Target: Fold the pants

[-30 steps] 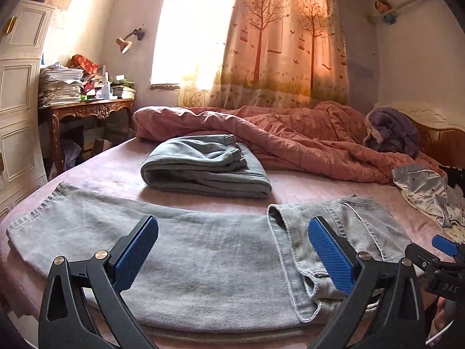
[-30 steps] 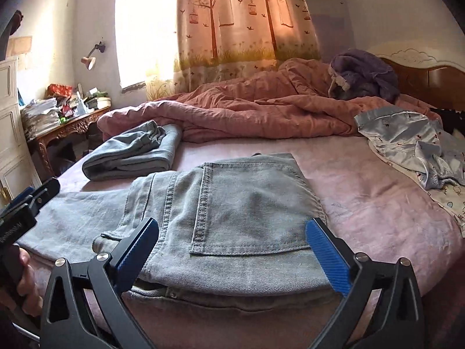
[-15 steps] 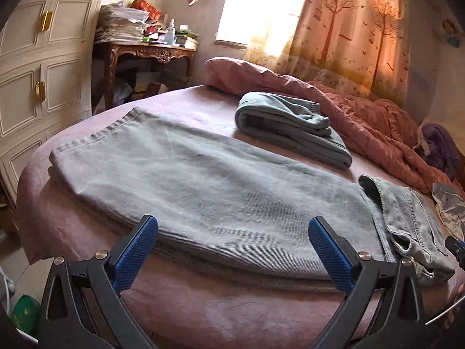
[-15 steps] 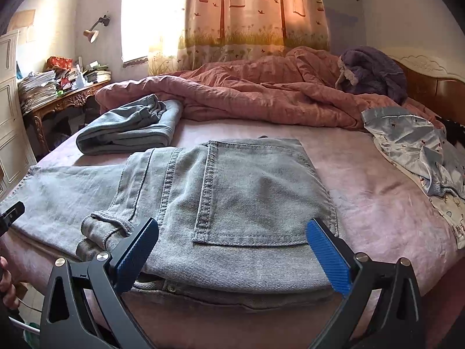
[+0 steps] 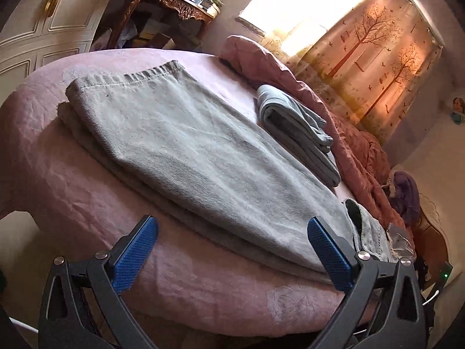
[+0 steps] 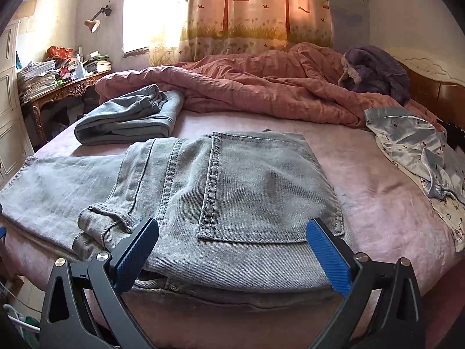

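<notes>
Light grey jeans (image 5: 203, 157) lie flat along the near edge of the pink bed (image 5: 72, 180), folded lengthwise, legs to the left. In the right wrist view the seat and back pocket of the jeans (image 6: 261, 192) face up, waistband nearest me. My left gripper (image 5: 232, 250) is open and empty, above the bed edge near the leg part. My right gripper (image 6: 232, 253) is open and empty, just above the waistband end.
A folded pair of grey-blue trousers (image 6: 128, 119) lies further back on the bed. A rumpled pink duvet (image 6: 261, 87) fills the far side, a purple garment (image 6: 375, 72) and pale printed pyjamas (image 6: 418, 145) lie right. A cluttered wooden desk (image 6: 64, 87) and white wardrobe (image 5: 52, 20) stand left.
My left gripper has swung left and tilted, now looking along the legs toward the hem. My right gripper has moved a little closer to the waistband. Both stay open.
</notes>
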`<action>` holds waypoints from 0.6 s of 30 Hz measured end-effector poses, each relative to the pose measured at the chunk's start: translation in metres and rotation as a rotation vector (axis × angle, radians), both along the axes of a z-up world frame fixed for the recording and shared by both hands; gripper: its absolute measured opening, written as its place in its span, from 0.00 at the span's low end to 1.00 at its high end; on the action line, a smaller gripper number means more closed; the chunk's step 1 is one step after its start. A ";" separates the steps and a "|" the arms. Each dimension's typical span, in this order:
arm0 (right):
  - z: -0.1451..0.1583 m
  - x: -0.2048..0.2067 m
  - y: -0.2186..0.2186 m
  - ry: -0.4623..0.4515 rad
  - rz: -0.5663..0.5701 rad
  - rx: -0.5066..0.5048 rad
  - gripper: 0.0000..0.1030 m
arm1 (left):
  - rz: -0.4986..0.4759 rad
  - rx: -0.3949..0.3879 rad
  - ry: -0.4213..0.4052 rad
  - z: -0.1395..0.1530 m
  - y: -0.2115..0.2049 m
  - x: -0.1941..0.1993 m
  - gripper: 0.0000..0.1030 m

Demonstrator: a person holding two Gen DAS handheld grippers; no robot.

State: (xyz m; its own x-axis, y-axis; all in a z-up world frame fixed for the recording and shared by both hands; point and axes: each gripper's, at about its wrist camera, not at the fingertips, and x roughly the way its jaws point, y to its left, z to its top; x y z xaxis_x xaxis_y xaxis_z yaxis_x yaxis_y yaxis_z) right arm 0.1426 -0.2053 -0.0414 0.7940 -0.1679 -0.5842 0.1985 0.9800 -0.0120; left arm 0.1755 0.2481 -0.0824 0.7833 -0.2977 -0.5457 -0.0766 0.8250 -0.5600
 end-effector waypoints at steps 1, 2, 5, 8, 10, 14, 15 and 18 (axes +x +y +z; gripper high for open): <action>0.000 0.001 0.000 0.003 -0.003 0.002 0.99 | 0.001 -0.023 0.017 -0.003 0.004 0.004 0.99; 0.000 0.001 -0.001 0.006 -0.006 0.005 0.99 | -0.004 -0.057 0.020 -0.004 0.009 0.007 0.99; -0.001 0.002 -0.003 0.011 -0.011 0.015 0.99 | 0.002 -0.072 0.013 -0.001 0.018 0.015 0.99; -0.001 0.002 -0.004 0.015 -0.010 0.017 0.99 | 0.026 -0.067 0.007 -0.001 0.025 0.023 0.99; 0.000 0.002 -0.004 0.014 -0.011 0.016 0.99 | 0.044 -0.072 -0.008 -0.001 0.032 0.028 0.99; -0.001 0.003 -0.004 0.014 -0.011 0.019 0.99 | 0.073 -0.090 -0.065 -0.004 0.053 0.042 0.99; -0.001 0.003 -0.004 0.014 -0.010 0.019 0.99 | 0.078 -0.096 -0.075 -0.004 0.057 0.046 0.99; -0.002 0.003 -0.003 0.016 -0.009 0.021 0.99 | 0.107 -0.056 -0.092 -0.001 0.069 0.054 0.94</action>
